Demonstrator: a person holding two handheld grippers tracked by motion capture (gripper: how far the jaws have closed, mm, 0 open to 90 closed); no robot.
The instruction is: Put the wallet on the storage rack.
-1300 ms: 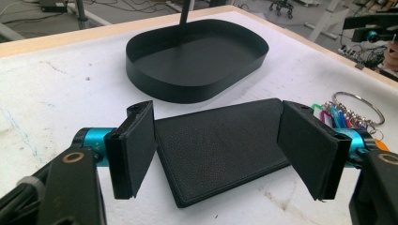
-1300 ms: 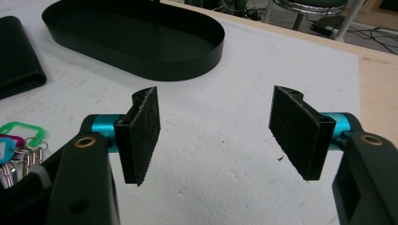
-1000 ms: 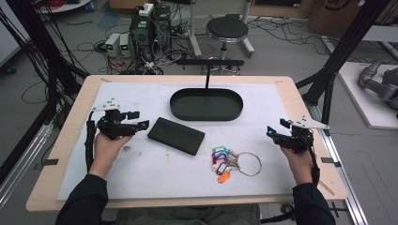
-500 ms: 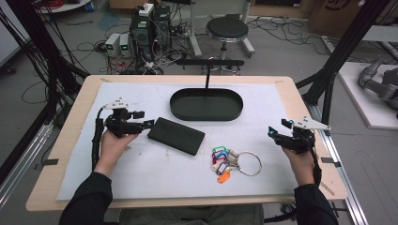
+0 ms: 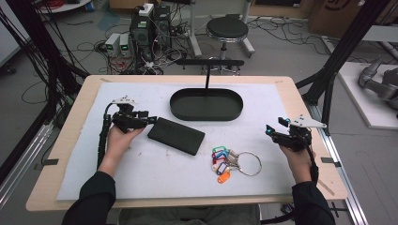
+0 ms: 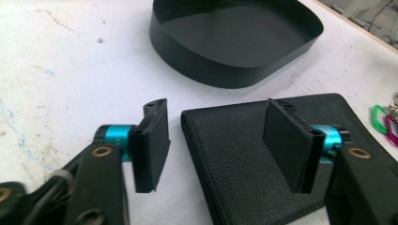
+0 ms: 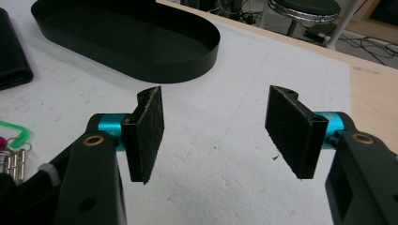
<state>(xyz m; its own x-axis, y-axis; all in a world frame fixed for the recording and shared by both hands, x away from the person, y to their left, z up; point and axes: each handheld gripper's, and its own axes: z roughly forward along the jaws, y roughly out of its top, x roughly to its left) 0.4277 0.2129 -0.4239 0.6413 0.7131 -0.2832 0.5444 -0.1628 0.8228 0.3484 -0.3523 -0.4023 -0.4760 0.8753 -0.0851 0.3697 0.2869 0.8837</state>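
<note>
From the high view we have the left gripper (image 5: 149, 118) at the near-left end of the wallet (image 5: 176, 136), which lies flat on the white mat (image 5: 141, 178) in front of the oval tray (image 5: 206, 104) and left of the keys (image 5: 230, 159). The wallet's long axis runs on a slant — its left end farther from us, its right end nearer and toward the keys. The tray looks bare, so by our reading nothing is stowed yet and the wallet has still to be gripped, lifted and set down. The right gripper (image 5: 274, 132) hovers well apart near the mat's right edge, with nothing in it.

In the left gripper view we see the jaws have just been closing, yet a wide gap remains. One pad (image 6: 152, 143) stands over bare mat just off the wallet's (image 6: 244, 164) folded edge, the other (image 6: 288, 143) is over the leather — the edge sits between them, not pressed as far as we can tell. The tray (image 6: 211, 70) is beyond.

In the right gripper view our jaws have also been closing a little but stand wide apart over bare mat, holding nothing; the tray (image 7: 141, 61) sits ahead to the left, a corner of the wallet (image 7: 11, 56) at far left
</note>
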